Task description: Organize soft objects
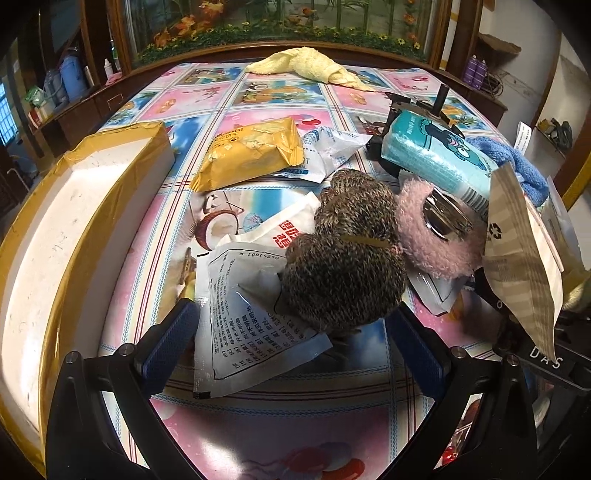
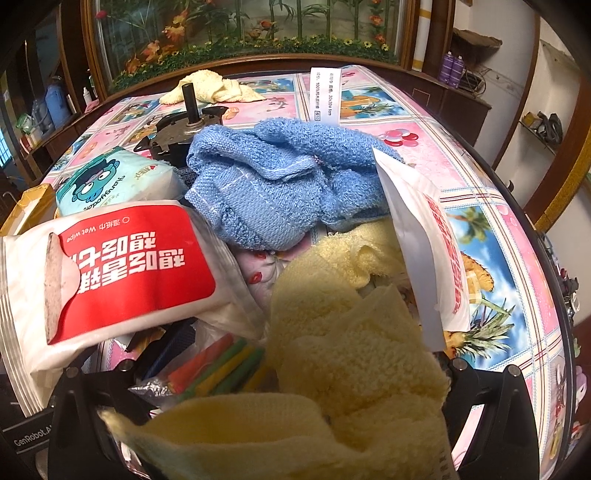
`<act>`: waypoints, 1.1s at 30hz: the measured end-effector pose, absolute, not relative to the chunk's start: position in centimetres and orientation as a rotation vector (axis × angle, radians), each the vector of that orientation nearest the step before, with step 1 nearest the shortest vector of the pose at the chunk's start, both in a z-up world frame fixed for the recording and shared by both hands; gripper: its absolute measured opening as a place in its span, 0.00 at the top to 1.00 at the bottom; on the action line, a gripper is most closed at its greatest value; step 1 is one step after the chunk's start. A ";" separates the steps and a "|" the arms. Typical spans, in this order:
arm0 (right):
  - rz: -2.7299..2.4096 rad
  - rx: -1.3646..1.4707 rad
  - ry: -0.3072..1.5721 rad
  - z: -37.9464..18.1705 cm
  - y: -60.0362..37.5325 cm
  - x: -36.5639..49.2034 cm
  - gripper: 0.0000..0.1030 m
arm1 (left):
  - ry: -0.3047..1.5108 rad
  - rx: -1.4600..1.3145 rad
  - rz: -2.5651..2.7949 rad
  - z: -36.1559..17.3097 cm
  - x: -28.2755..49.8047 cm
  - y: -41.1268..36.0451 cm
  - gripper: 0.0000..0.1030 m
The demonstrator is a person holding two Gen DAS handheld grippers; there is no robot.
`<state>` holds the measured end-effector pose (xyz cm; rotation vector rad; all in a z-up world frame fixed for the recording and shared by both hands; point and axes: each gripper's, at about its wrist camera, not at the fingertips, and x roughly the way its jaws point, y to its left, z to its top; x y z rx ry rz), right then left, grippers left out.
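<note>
Left wrist: tool (image 1: 291, 350) agape around knitted pouch (image 1: 343, 273).

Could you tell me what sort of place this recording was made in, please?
Most likely a room in a home. A table under a cartoon-print plastic cover holds towels and snack packets, a large wood-framed fish tank with artificial plants stands behind it, and side shelves carry household bottles.

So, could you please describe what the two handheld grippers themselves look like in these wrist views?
The left gripper has a glossy black frame with silver screw heads and two fingers faced with dark blue textured pads. The right gripper has the same black frame and silver screws; one blue pad shows, the rest is covered. White lettering reads "GenRobot" on its body. No cables or sleeves are visible.
</note>
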<state>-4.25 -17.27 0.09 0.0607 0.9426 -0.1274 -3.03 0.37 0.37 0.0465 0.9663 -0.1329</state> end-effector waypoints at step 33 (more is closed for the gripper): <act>0.007 -0.017 1.077 0.5 -17.7 -4.8 0.01 | 0.871 -0.108 -0.318 5.1 -8.2 5.7 0.40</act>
